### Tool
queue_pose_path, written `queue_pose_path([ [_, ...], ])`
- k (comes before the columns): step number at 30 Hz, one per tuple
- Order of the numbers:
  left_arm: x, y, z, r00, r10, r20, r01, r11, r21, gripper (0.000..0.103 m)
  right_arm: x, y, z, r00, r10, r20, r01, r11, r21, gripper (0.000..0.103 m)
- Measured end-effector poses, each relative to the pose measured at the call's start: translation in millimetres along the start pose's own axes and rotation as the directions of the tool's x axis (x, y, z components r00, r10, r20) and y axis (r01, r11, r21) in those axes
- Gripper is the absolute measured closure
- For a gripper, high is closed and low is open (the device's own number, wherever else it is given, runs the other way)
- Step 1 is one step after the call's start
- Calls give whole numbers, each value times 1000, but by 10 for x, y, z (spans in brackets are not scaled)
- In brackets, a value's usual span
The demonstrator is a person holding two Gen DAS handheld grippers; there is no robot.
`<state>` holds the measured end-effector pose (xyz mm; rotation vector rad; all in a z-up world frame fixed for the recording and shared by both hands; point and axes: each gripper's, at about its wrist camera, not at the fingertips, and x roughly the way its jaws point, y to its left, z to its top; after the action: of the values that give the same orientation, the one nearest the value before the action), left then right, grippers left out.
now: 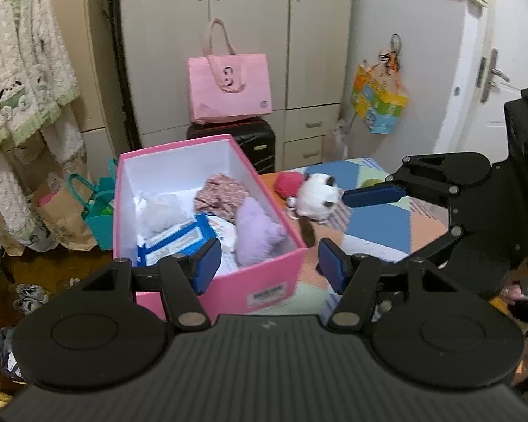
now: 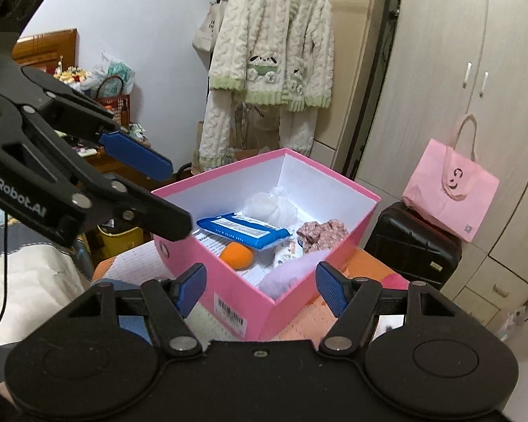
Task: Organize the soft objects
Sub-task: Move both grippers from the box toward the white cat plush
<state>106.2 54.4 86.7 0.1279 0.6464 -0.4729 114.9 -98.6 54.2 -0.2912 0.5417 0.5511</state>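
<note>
1. Your left gripper (image 1: 265, 263) hangs with its blue pads spread and nothing between them, above the near right corner of the pink box (image 1: 267, 274).
2. Your right gripper (image 2: 260, 290) is likewise spread and empty, poised over the near corner of the same box.
3. Inside the box lie a lilac plush (image 1: 255, 234), a floral cloth (image 1: 220, 197), a white fluffy item (image 1: 160, 214), a blue wipes pack (image 2: 243, 228) and an orange ball (image 2: 236, 255).
4. A white plush cat (image 1: 316, 197) lies outside the box on the patchwork mat (image 1: 380, 225), just beside a red-pink ball (image 1: 288, 183), ahead of and to the right of your left gripper; one right-gripper pad (image 1: 373, 197) shows beside it, though blur hides whether they touch.
</note>
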Motion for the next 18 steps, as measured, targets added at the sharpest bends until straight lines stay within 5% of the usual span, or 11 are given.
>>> queue_pose_path([
  [18,200,-888,4,993,-109,-38,113,984,140,43,-824,-885,-840,997,-13,76,-3,977,213,29],
])
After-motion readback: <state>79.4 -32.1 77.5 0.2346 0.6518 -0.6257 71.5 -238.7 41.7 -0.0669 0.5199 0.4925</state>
